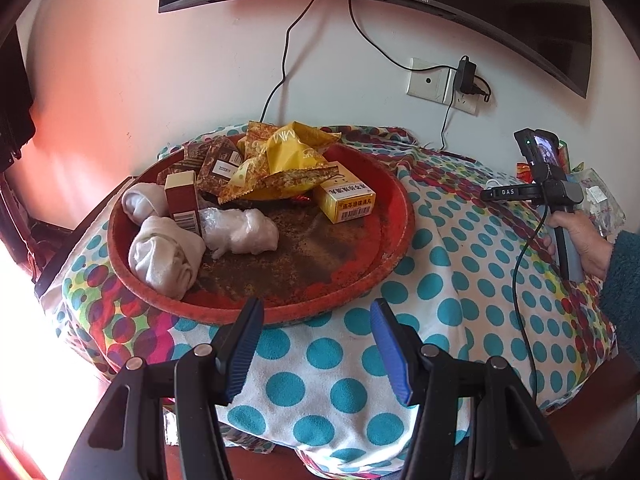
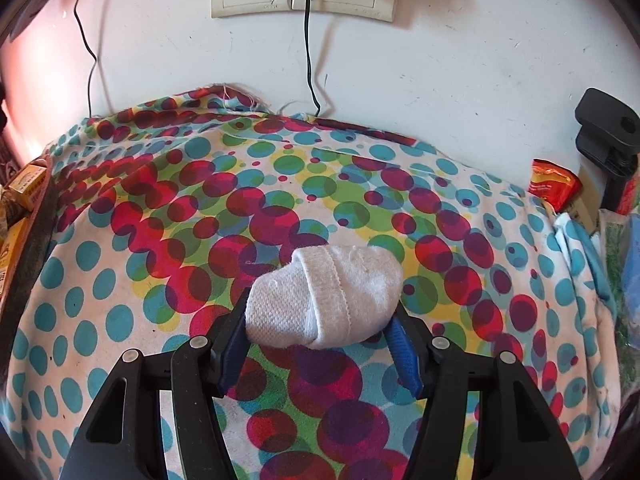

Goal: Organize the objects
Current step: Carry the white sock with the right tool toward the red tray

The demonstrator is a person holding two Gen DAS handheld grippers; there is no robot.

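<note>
Clamping a rolled sock (image 2: 324, 300) over the dotted cloth (image 2: 160, 240), the right tongs (image 2: 320, 328) are gripping it well right of the tray (image 1: 396, 216). Left tongs (image 1: 316, 344) are hanging released before the tray. Next: carrying the sock into the tray beside the other socks (image 1: 164, 256).

Boxes (image 1: 347, 199), packets (image 1: 280, 160), socks (image 1: 164, 254) in tray (image 1: 394, 216)

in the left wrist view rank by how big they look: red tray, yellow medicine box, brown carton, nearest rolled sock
1. red tray, by far the largest
2. nearest rolled sock
3. yellow medicine box and brown carton look alike; the sock sits nearer the camera, so its lead is unsure
</note>
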